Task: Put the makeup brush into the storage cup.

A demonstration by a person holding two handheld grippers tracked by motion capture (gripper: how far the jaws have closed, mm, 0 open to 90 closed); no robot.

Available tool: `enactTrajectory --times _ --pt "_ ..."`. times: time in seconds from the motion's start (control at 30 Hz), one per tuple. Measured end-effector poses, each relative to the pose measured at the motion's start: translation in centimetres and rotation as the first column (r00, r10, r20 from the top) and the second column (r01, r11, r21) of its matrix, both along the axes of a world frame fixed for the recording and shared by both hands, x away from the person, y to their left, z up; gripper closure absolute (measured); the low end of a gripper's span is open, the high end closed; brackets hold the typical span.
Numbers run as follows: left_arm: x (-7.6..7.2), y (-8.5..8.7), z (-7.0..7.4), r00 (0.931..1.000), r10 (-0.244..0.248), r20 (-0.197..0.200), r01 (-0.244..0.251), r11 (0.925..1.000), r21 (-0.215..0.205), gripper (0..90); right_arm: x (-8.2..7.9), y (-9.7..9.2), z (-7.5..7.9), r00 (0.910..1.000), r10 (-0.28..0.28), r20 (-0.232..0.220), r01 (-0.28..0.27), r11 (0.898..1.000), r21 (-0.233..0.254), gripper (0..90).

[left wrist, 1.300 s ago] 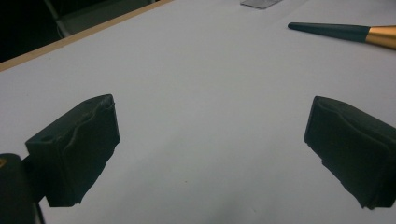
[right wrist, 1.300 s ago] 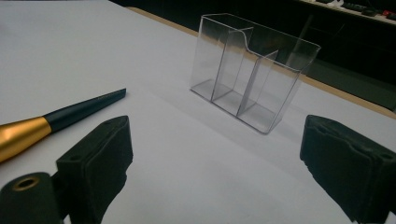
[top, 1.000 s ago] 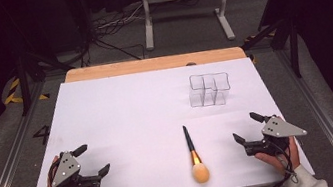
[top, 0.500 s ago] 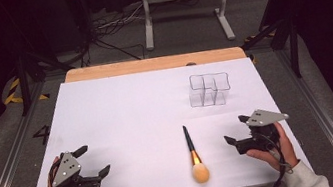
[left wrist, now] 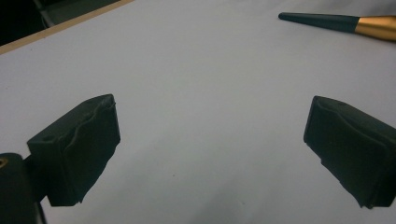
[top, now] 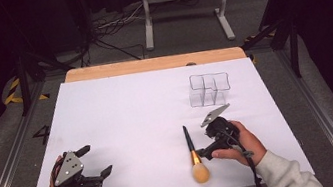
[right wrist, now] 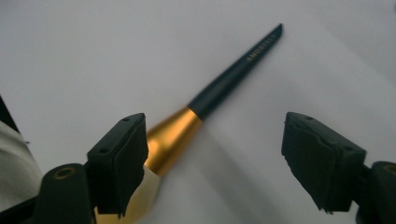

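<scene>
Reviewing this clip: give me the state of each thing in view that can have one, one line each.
Brush: lying flat on the table, ungripped, bristle end toward the person.
Organizer: clear, upright, empty as far as I can tell.
Left tongs: open, holding nothing, low over the table.
Right tongs: open, straddling the brush's gold ferrule, not closed on it.

The high view looked forward and down over the table. Both gripper views sat low and close. All three shared the brush.
</scene>
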State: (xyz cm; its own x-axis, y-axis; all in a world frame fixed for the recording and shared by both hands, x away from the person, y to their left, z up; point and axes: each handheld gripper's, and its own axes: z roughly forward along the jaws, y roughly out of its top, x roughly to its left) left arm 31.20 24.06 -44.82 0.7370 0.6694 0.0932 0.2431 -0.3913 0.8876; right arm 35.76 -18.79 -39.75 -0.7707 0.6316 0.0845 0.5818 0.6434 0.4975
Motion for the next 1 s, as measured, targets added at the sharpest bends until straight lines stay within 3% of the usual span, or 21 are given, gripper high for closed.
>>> enactTrajectory --times 0.13,0.23,0.33,0.47,0.5,0.53,0.6,0.8,0.9,1.0 --pt "0.1 -0.2 -0.1 1.0000 -0.006 -0.007 0.006 1.0000 0.003 4.3 0.8 2.2 -0.5 0.9965 0.035 -0.076 -0.039 0.998 -0.045 32.2" --pt "0.1 -0.2 -0.2 0.9995 -0.024 -0.023 0.025 0.9996 0.013 4.5 1.4 3.2 -1.8 0.9887 0.030 -0.147 -0.045 0.994 -0.095 34.0" --pt "0.1 -0.3 -0.2 0.9991 -0.031 -0.029 0.031 0.9994 0.016 4.7 1.6 3.6 -2.6 0.9849 0.029 -0.171 -0.052 0.990 -0.130 34.5" --pt "0.1 -0.4 -0.3 0.9985 -0.039 -0.038 0.039 0.9991 0.018 4.7 1.2 3.9 -2.8 0.9880 0.045 -0.148 -0.069 0.985 -0.160 41.4" --pt "0.1 -0.4 -0.3 0.9984 -0.039 -0.042 0.040 0.9991 0.017 4.7 1.0 3.6 -2.7 0.9899 0.063 -0.127 -0.085 0.981 -0.174 56.2" --pt "0.1 -0.4 -0.3 0.9984 -0.039 -0.042 0.040 0.9991 0.017 4.8 1.0 3.6 -2.7 0.9899 0.063 -0.127 -0.085 0.981 -0.174 56.2" --pt "0.2 -0.5 -0.4 0.9981 -0.040 -0.048 0.041 0.9990 0.020 4.9 1.0 3.3 -2.7 0.9918 0.068 -0.108 -0.088 0.978 -0.188 65.6" --pt "0.2 -0.8 -0.4 0.9985 -0.032 -0.045 0.034 0.9988 0.037 5.4 0.7 3.7 -2.6 0.9894 0.124 -0.076 -0.139 0.961 -0.241 66.4" --pt "0.2 -1.0 -0.5 0.9989 -0.029 -0.037 0.030 0.9987 0.042 5.3 0.7 3.6 -2.6 0.9884 0.135 -0.069 -0.148 0.959 -0.242 66.8" --pt "0.2 -1.5 -0.4 0.9993 -0.032 -0.019 0.033 0.9981 0.052 4.3 0.9 3.2 -2.3 0.9896 0.129 -0.064 -0.140 0.967 -0.214 67.1"
